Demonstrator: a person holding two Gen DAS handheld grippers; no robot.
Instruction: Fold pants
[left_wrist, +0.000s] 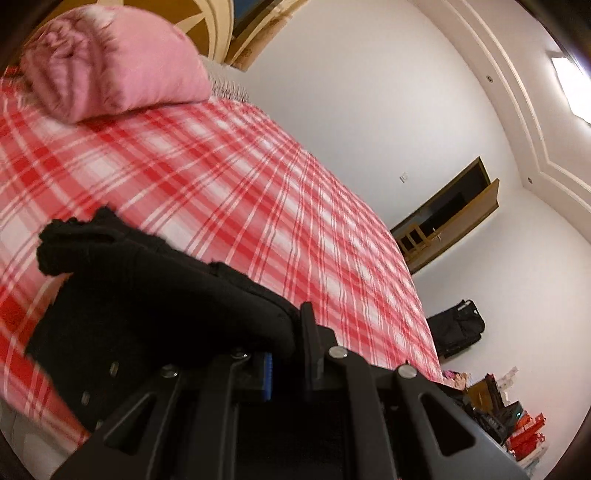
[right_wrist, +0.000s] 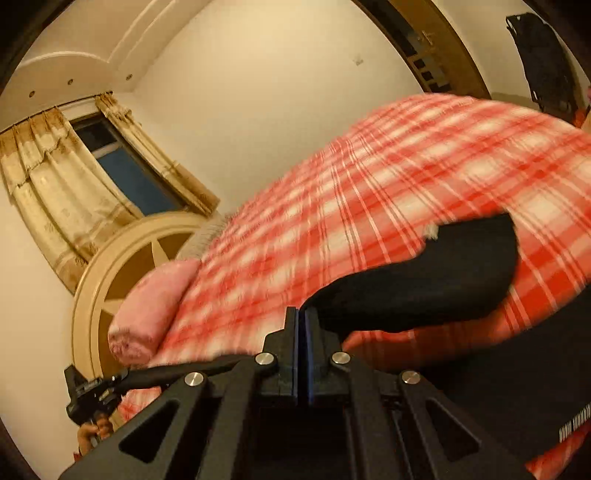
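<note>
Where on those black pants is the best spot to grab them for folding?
Judging by how the black pants hang, probably along an outer edge. The right gripper and left gripper each pinch a thin edge from the bed's near side, so the cloth drapes between them.

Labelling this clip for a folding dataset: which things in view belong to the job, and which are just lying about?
Job:
black pants
left gripper, shut on the pants
right gripper, shut on the pants
plaid bed

Lying about:
pink pillow
black suitcase
curtains
</note>
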